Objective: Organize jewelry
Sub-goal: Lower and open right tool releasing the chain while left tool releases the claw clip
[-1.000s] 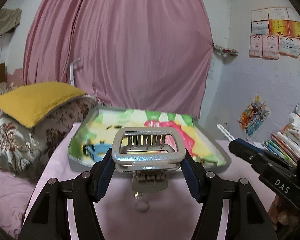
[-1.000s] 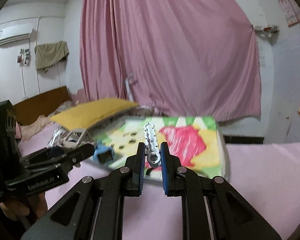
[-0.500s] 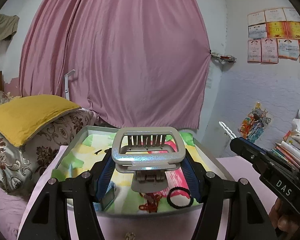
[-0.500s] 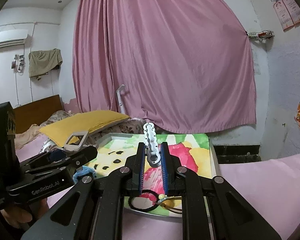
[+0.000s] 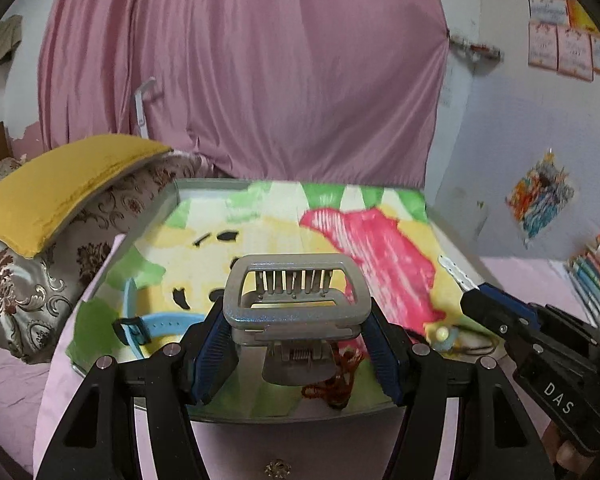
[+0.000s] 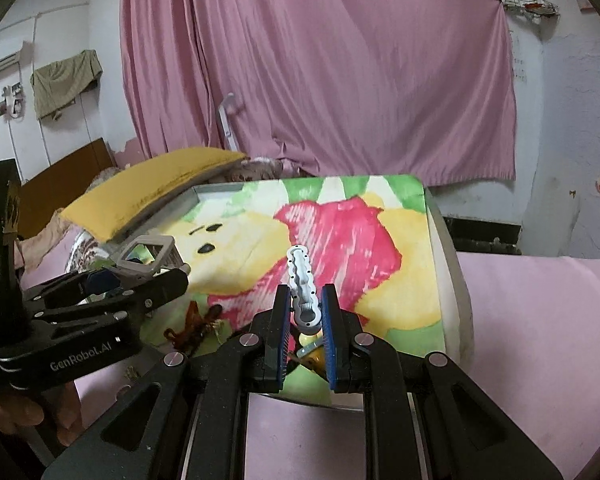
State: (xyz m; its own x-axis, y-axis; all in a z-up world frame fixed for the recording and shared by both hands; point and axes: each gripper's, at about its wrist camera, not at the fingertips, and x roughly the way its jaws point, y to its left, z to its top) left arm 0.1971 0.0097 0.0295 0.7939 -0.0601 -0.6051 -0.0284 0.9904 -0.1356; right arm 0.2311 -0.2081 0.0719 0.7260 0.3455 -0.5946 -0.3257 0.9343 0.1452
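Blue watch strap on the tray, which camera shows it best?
The left wrist view: the blue watch strap lies in plain sight on the tray, left of the left gripper. In the right wrist view that gripper hides it.

Dim, flat indoor light, no clear source, soft shadows only. Heavy fisheye: black vignette in all corners, curtain (image 5: 240, 80) bulges, wall lines bow at frame edges. Slight motion blur on tray (image 5: 428, 208) print and posters (image 5: 560, 52) upper right. No glare. Colours muted, pinkish cast.
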